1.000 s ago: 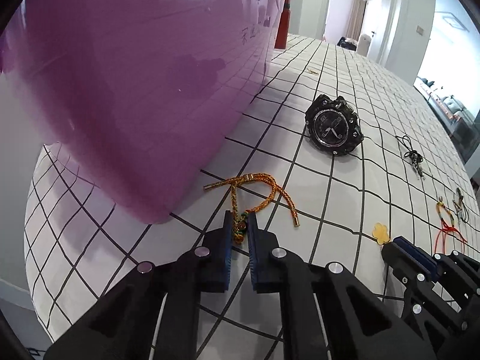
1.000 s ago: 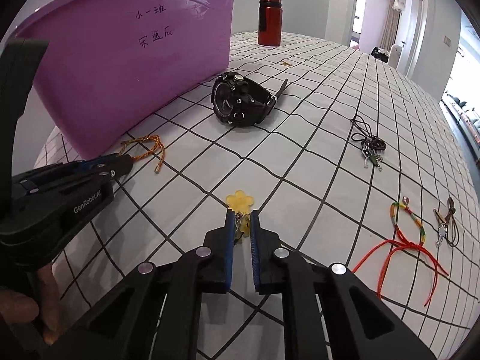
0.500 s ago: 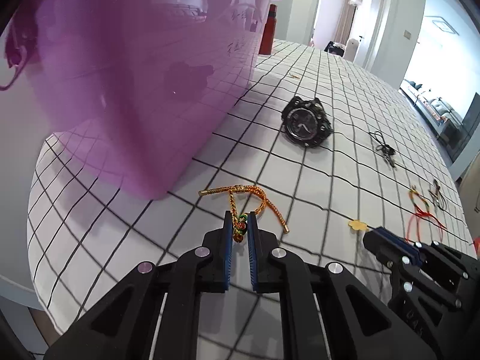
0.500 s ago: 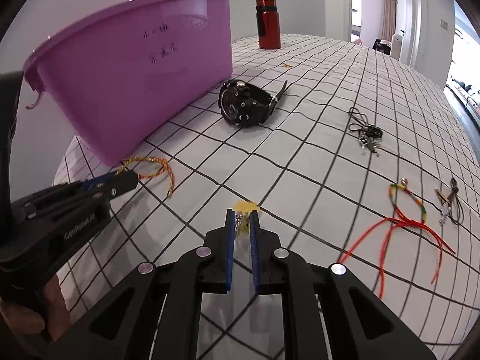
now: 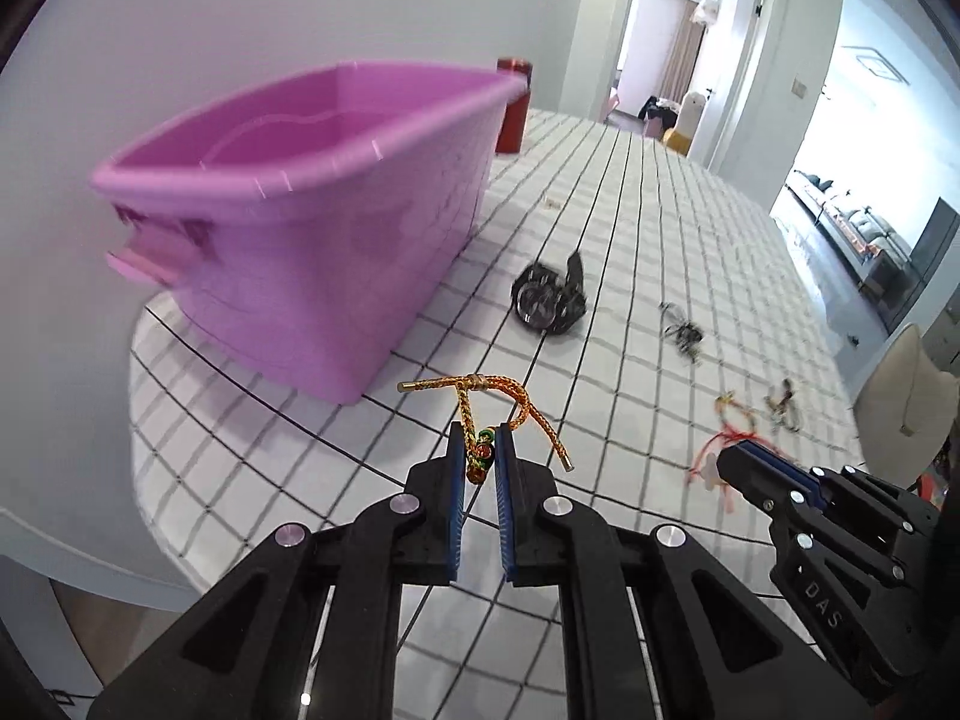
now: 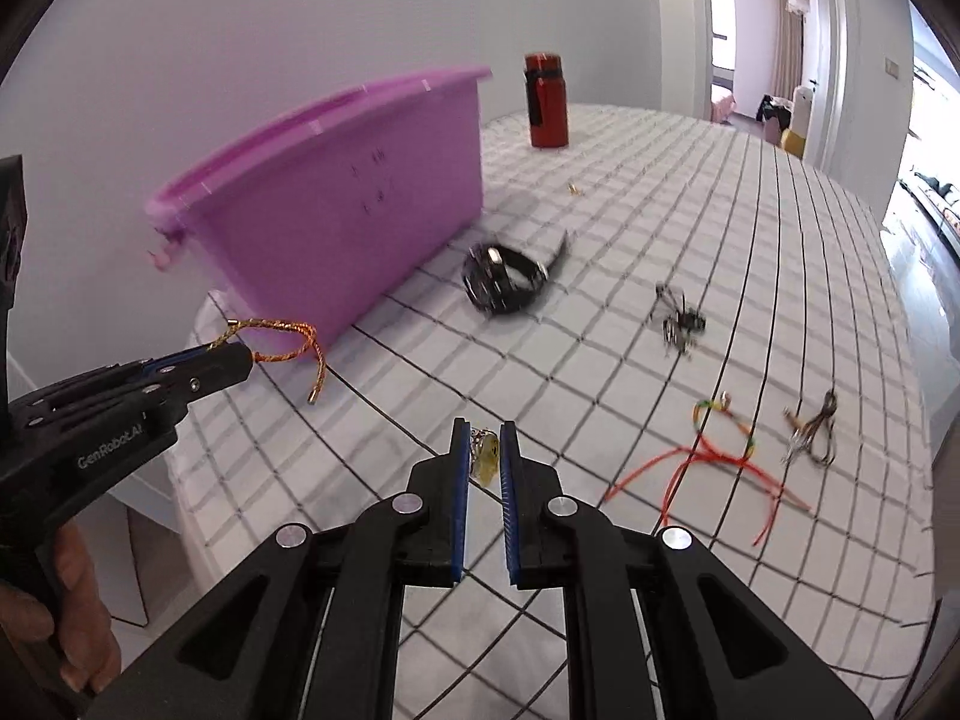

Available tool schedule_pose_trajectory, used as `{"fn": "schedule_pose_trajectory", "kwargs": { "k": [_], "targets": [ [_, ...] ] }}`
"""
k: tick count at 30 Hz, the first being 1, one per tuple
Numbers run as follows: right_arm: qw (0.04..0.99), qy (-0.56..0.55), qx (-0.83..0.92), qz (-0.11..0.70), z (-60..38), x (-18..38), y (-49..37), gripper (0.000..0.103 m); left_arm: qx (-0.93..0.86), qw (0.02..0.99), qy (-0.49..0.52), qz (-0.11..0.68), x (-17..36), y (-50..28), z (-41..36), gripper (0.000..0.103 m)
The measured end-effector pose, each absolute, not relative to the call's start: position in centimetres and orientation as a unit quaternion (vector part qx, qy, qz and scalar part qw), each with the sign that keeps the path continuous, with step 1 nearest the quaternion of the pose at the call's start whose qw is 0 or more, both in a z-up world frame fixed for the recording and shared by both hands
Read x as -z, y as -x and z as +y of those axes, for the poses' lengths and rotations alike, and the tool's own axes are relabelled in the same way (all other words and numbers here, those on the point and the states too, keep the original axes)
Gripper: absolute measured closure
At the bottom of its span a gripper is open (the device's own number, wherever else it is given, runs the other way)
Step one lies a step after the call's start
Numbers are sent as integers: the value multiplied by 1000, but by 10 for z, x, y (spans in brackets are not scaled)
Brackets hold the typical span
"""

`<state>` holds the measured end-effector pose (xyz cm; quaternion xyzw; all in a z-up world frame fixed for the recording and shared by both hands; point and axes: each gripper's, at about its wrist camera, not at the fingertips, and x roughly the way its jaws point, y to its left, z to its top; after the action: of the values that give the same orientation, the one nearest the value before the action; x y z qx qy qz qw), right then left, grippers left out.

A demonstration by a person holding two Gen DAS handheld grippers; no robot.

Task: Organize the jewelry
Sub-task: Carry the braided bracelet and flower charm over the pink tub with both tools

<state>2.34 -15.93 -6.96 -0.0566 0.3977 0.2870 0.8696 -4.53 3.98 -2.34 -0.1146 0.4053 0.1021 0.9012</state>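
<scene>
With my left jaws (image 5: 480,456) pinching the gold cord bracelet (image 5: 480,396) and my right jaws (image 6: 480,450) the yellow charm (image 6: 485,457) above the table's near edge, the purple tub (image 5: 312,192) looks empty, while watch (image 6: 504,282), keys (image 6: 678,318) and red string (image 6: 714,456) remain.

Our left gripper (image 5: 480,456) and right gripper (image 6: 483,450) share one build: matte black angular frames with triangular cut-outs, round silver screws at the joints, and ribbed blue pads (image 5: 456,483) lining the fingers. White lettering marks the housings, "GenRobot.AI" on the left, "DAS" on the right. Bare skin shows beneath the lettered left housing.
</scene>
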Motion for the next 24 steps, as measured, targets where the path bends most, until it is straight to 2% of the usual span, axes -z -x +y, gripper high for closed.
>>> {"fn": "schedule_pose_trajectory", "kwargs": {
  "k": [7, 13, 19, 24],
  "targets": [
    [875, 46, -324, 357, -134, -4, -20, 93, -118, 909, 114, 384, -38, 60, 62, 93],
    [875, 29, -354, 330, -81, -49, -34, 93, -144, 915, 102, 363, -77, 51, 113, 93],
    [873, 9, -361, 328, -16, -71, -63, 93, -138, 923, 84, 350, -100, 19, 176, 93],
    [866, 17, -356, 351, 44, -67, -93, 93, -118, 917, 87, 371, -92, -23, 227, 93]
  ]
}}
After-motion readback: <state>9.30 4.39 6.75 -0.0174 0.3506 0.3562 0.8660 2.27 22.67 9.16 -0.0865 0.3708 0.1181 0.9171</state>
